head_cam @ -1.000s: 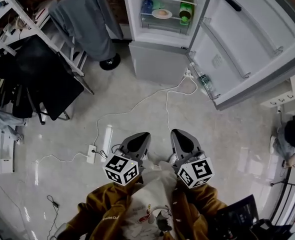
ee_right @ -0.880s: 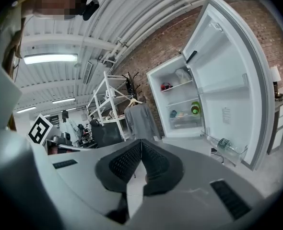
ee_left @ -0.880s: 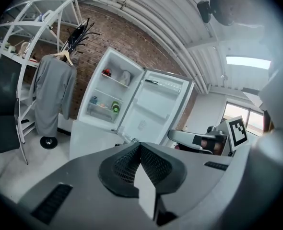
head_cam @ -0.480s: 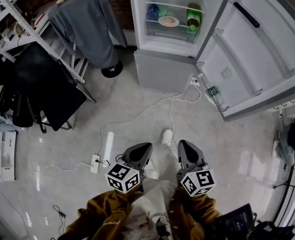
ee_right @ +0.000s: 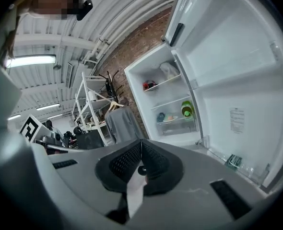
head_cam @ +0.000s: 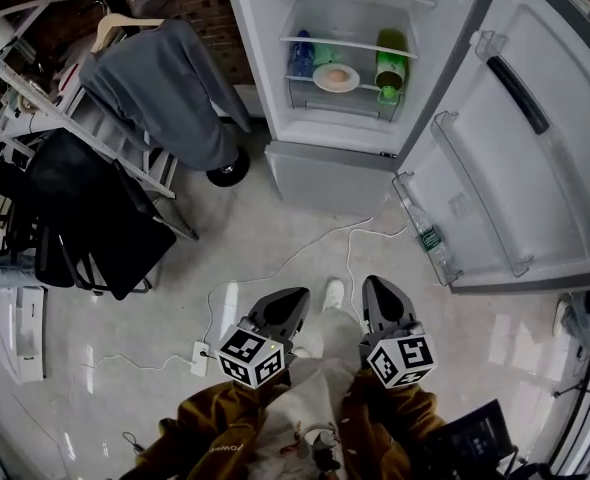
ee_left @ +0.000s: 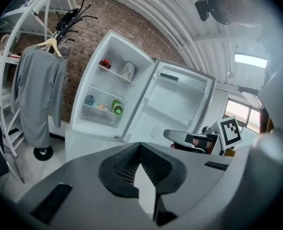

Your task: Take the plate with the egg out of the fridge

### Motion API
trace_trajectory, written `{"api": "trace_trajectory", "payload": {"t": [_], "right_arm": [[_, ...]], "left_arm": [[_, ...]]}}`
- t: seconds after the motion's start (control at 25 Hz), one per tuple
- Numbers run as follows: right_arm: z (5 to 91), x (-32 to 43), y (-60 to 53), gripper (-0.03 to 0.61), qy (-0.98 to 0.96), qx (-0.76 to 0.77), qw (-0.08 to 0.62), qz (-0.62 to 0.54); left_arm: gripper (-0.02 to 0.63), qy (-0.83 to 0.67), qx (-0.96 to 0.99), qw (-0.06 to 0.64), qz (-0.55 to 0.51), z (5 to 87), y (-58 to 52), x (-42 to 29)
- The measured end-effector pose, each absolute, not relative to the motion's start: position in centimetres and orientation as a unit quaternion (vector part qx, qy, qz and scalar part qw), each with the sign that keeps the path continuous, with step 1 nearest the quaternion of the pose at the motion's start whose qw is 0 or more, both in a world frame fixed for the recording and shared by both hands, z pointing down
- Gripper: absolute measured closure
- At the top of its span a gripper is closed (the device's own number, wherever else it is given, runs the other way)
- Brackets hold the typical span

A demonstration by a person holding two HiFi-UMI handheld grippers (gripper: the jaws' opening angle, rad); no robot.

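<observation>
Plate with the egg point(head_cam: 336, 78) sits on the lower shelf of the open fridge point(head_cam: 325, 163), well ahead of me across the floor. It is between a blue bottle point(head_cam: 301, 58) on its left and a green bottle point(head_cam: 390, 68) on its right, and neither hand-held gripper is near it.

At the far left stands a white rack point(head_cam: 125, 153), and a grey garment point(head_cam: 165, 88) hangs from a wooden hanger beside it. A white power strip point(head_cam: 203, 356) lies on the floor just left of my left hand-held gripper point(head_cam: 295, 296). That gripper's jaws are pressed together with nothing between them. A white cable point(head_cam: 305, 250) trails over the floor toward the fridge.

My right hand-held gripper point(head_cam: 372, 284) is held alongside the left one, its jaws likewise closed tight and empty. Both point toward the fridge. Farther right the fridge door point(head_cam: 535, 148) is swung wide open, with a small bottle point(head_cam: 431, 238) lying in its bottom rack.
</observation>
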State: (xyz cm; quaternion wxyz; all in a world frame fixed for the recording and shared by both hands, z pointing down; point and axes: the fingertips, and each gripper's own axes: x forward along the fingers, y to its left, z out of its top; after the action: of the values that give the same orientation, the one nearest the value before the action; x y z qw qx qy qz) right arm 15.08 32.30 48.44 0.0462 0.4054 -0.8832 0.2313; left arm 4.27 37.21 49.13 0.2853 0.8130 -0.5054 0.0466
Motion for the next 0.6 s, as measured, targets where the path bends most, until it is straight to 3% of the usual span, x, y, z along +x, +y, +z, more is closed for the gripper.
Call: {"api": "trace_trajectory", "payload": {"t": [0.6], "right_arm": [[48.7,10.1,15.3,0.572,-0.918,0.318,0.064,0.230]], "left_arm": [[0.606,-0.562,0.777,0.279,0.037,48.2,21.1,1.6]]}}
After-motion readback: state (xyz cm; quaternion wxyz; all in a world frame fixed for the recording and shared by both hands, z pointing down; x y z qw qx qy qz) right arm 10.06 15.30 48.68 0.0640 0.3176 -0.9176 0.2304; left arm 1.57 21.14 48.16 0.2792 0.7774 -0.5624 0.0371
